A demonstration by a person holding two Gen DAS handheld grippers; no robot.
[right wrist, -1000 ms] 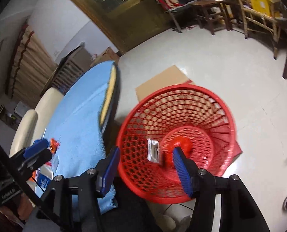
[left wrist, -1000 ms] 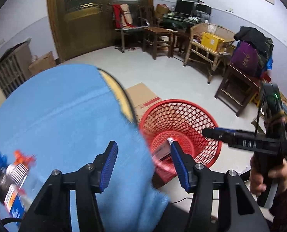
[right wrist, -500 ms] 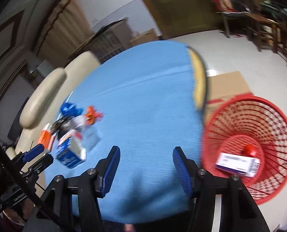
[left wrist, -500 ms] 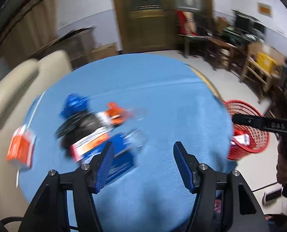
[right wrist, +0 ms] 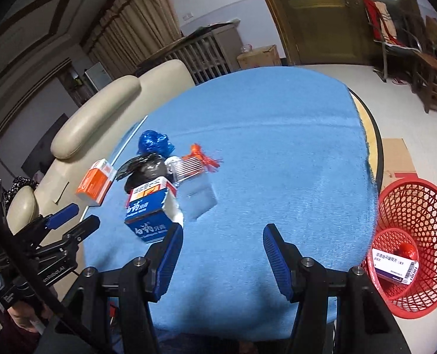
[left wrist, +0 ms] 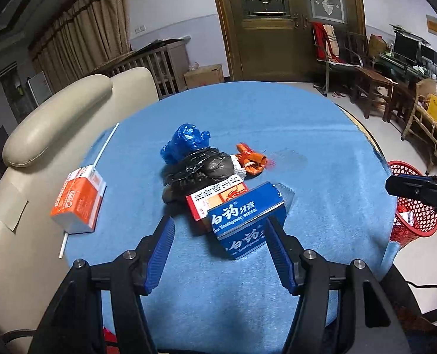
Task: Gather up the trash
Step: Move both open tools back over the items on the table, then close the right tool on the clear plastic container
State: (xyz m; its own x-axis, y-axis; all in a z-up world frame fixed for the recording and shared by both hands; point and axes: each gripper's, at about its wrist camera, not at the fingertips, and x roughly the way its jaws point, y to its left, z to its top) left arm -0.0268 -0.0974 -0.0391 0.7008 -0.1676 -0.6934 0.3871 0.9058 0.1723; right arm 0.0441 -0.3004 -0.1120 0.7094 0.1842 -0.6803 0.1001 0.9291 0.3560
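With both tongs empty and open, the left gripper (left wrist: 218, 242) needed to straddle the blue box (left wrist: 247, 221) squarely.

Round table (left wrist: 321, 135): covered in matt blue cloth with a fine woven texture. Waste basket (right wrist: 418, 206), at 3 o'clock: glossy red plastic mesh. Toothpaste box (left wrist: 247, 221): smooth printed cardboard. Crumpled bags, black (left wrist: 200, 171) and blue (left wrist: 186, 141): thin shiny plastic film. Sofa (left wrist: 56, 109), at 9 o'clock: smooth cream leather-like upholstery.
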